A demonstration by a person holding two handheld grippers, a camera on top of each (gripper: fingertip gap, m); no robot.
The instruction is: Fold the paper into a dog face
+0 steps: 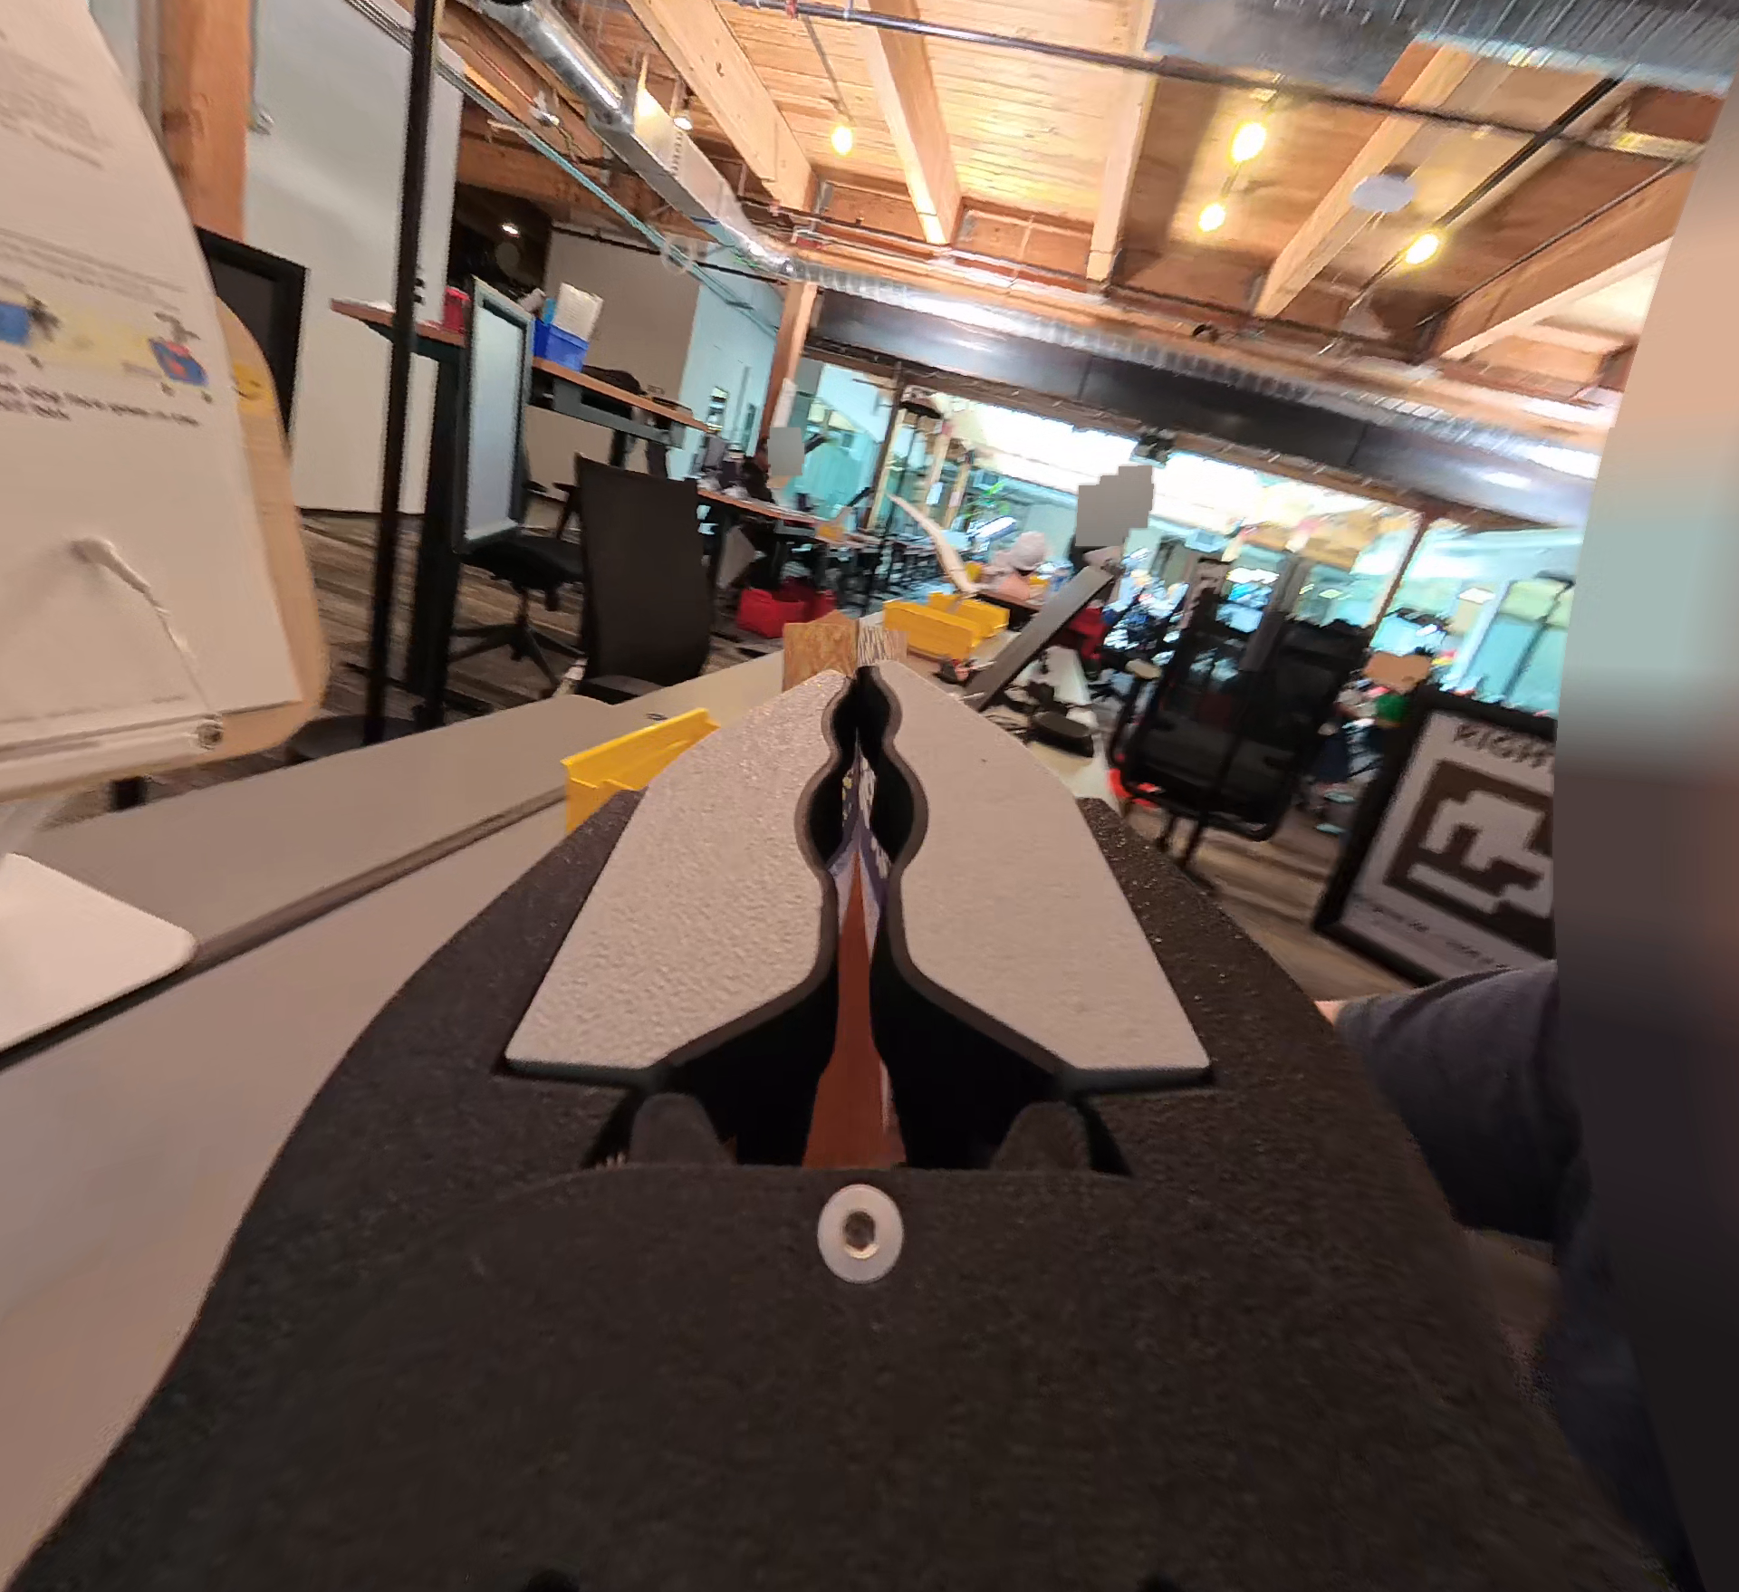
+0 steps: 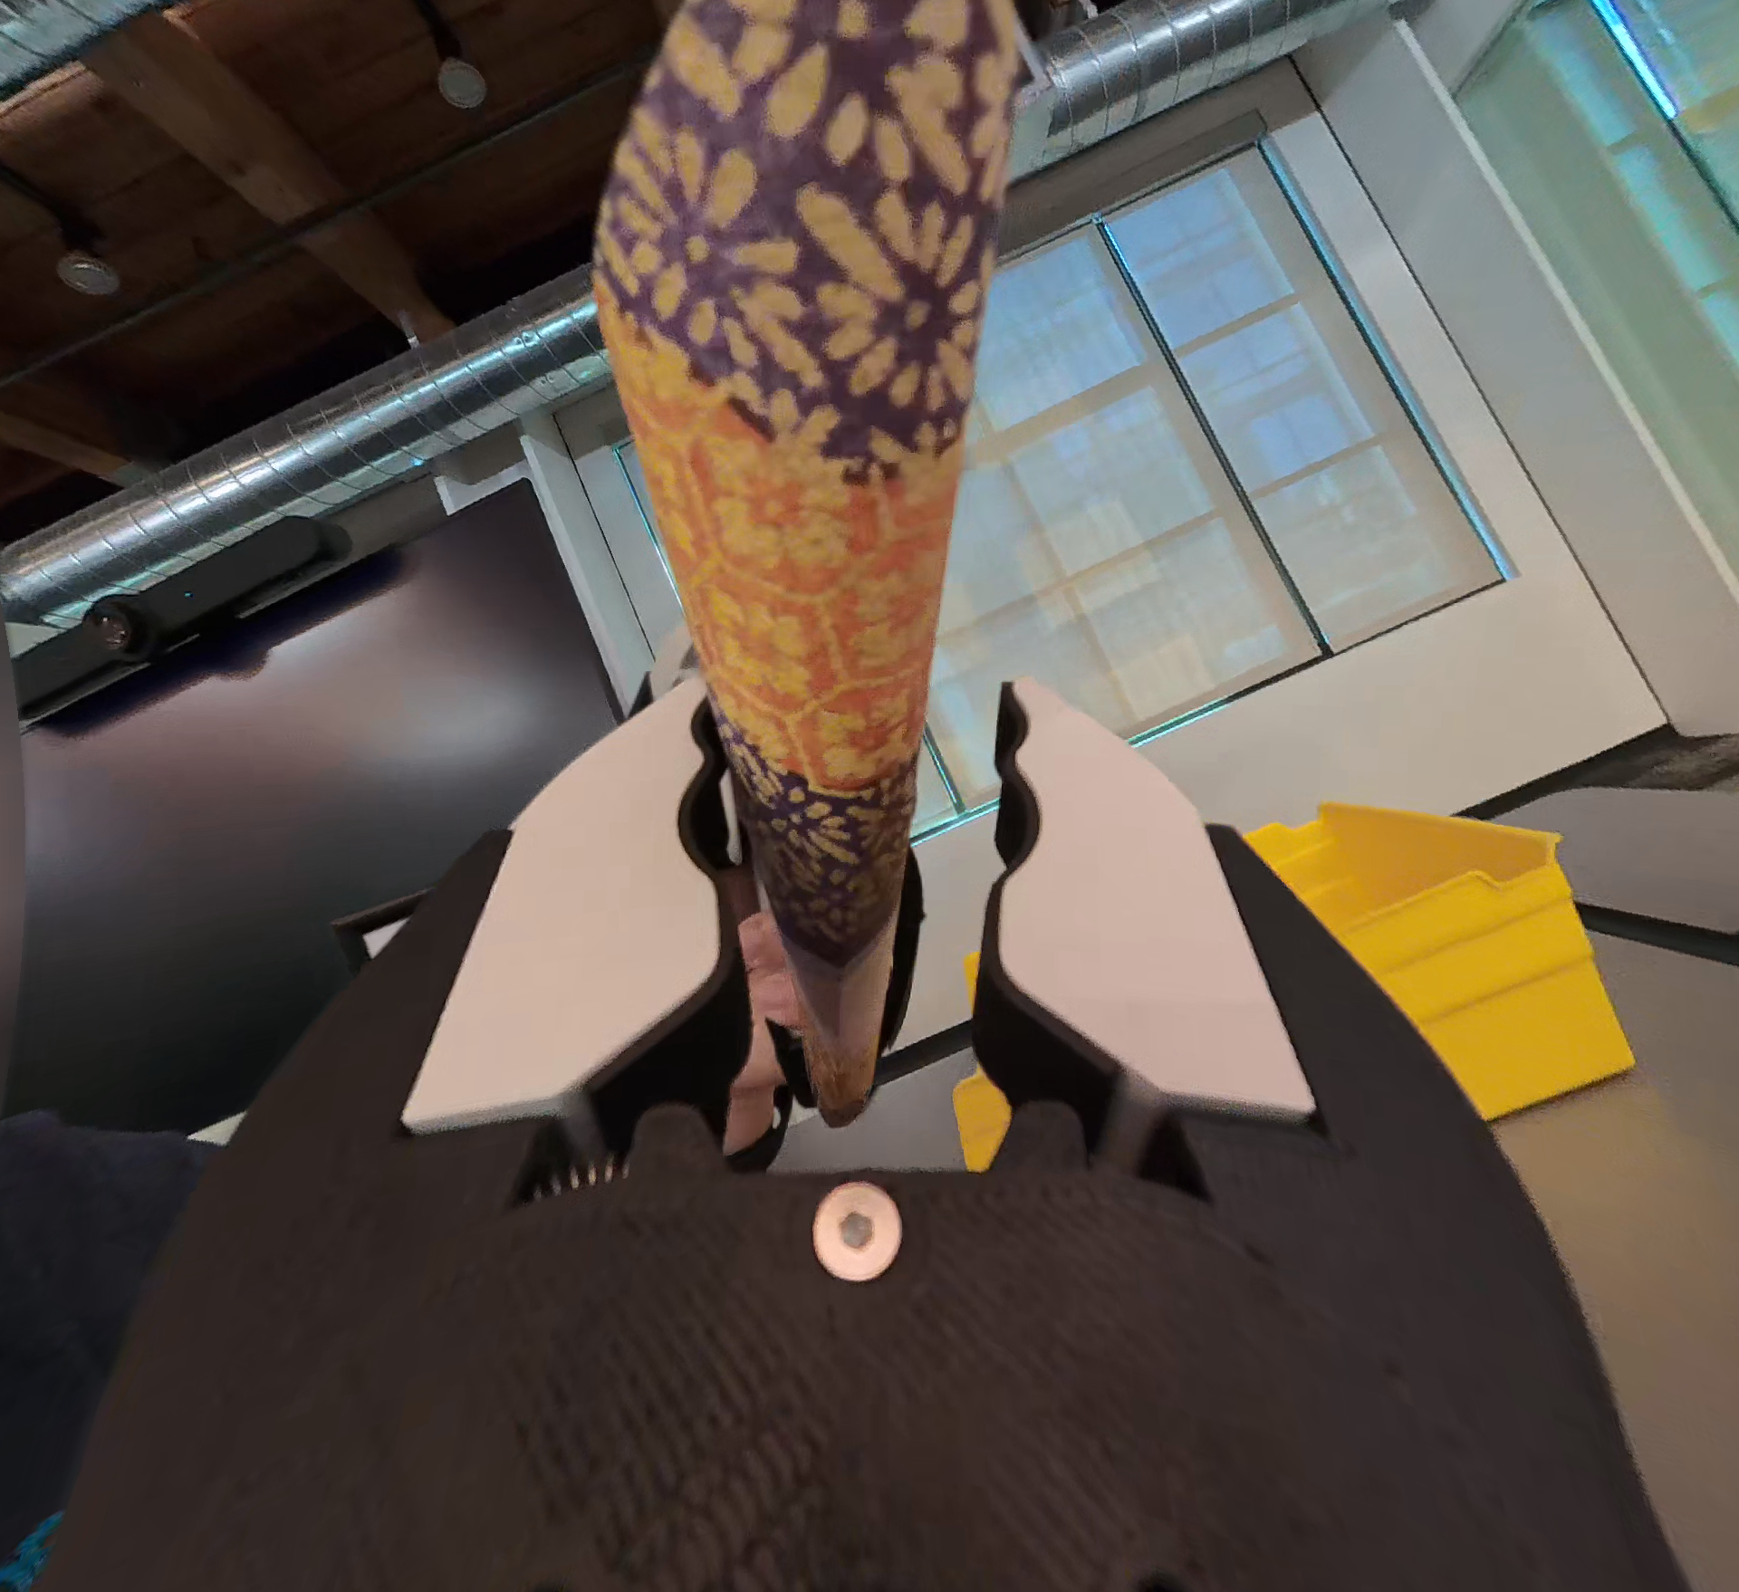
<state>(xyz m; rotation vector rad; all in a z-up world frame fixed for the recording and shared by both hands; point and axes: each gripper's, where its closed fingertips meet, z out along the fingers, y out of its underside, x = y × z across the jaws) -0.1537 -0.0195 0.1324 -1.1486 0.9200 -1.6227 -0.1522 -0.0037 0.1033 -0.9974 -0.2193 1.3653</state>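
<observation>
Paper [image 2: 809,380], patterned in purple, orange and pale yellow, is off the table and held up in the air, seen almost edge-on.

My left gripper [image 1: 864,691] has its jaws drawn together with the folded sheet pinched between them; a brown and purple sliver of it shows in the slot. My right gripper [image 2: 852,738] stands with jaws apart. The sheet passes up through the gap and lies close against the left finger, well clear of the other, so nothing is clamped there.

Judgement: the step in hand appears to be a regrip or mid-air crease. To do it well I would keep the left hold firm, align the right jaws square to the intended fold line, and close only once the edges match, since thin paper will skew or tear if pulled sideways. Bringing it down onto the table to press the crease would be safer than working aloft. I cannot tell how many folds are done.

Grey table [image 1: 311,841] lies below, carrying a yellow bin [image 2: 1430,945] and a white document stand [image 1: 113,437] at the left. Beyond is an open workshop with timber ceiling beams, silver ducting [image 2: 1252,32], office chairs and a large gridded window [image 2: 1214,455].
</observation>
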